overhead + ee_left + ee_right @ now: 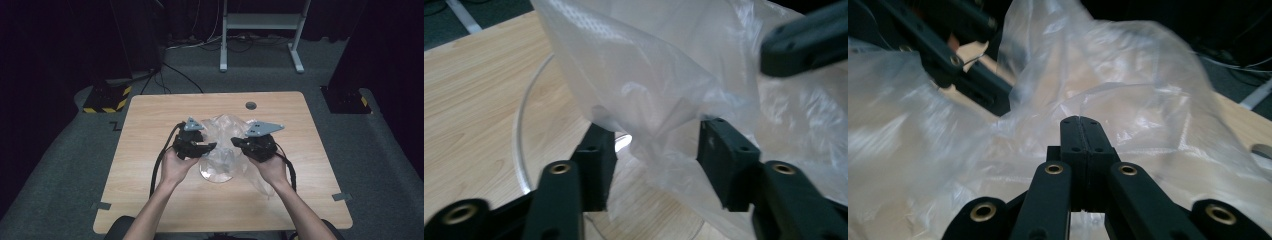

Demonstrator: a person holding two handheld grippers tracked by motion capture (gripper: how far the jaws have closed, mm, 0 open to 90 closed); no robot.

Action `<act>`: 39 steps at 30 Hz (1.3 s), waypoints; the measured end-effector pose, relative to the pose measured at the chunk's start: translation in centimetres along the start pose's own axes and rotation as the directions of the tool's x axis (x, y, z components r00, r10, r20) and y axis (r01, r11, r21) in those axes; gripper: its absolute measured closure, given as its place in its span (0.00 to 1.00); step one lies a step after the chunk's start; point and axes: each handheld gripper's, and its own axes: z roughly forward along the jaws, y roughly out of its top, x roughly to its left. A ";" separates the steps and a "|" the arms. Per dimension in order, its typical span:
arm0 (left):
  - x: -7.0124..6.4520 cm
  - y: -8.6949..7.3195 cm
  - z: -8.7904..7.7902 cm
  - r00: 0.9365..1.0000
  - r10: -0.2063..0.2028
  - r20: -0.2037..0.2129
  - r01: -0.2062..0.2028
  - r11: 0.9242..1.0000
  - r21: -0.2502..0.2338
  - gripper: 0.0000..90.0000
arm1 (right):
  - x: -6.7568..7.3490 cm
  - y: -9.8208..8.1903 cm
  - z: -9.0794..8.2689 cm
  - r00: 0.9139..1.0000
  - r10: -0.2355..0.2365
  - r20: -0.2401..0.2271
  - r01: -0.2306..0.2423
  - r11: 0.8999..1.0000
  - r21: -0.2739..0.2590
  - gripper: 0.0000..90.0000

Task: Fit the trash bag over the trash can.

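Your forearms: both enter from the near edge of the tabletop point(150, 200) in the high view, one hand on each gripper.
Left gripper point(651, 150): its fingers point(596, 160) stand roughly half open. A fold of the plastic bag point(649, 75) hangs down between them; the pads sit either side of it with a gap, not pressing on it.
Right gripper point(1081, 131): its fingers point(1071, 150) are closed flush against each other. Their tips sit against the crumpled plastic; whether a layer of film is caught between them you cannot tell.
Plastic bag: clear, crumpled, standing up in loose folds at the middle of the tabletop, between your two grippers and spreading beyond them.
Glass plate point(216, 172): a clear round disc lying flat on the tabletop under the near part of the bag, just ahead of your hands; its rim curves past your left fingers in the left gripper view.
Tabletop hole point(250, 105): a round cable opening near the far edge, well apart from the bag.
Beyond the tabletop: grey carpet point(60, 165), the white legs of a stand point(260, 35) and loose cables point(175, 75) on the floor.
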 end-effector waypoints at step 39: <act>0.7 -0.3 2.2 0.998 0.061 -0.022 -0.058 0.993 0.107 0.99 | -3.4 -3.2 -2.8 0.963 0.255 0.082 -0.252 0.967 -0.046 0.49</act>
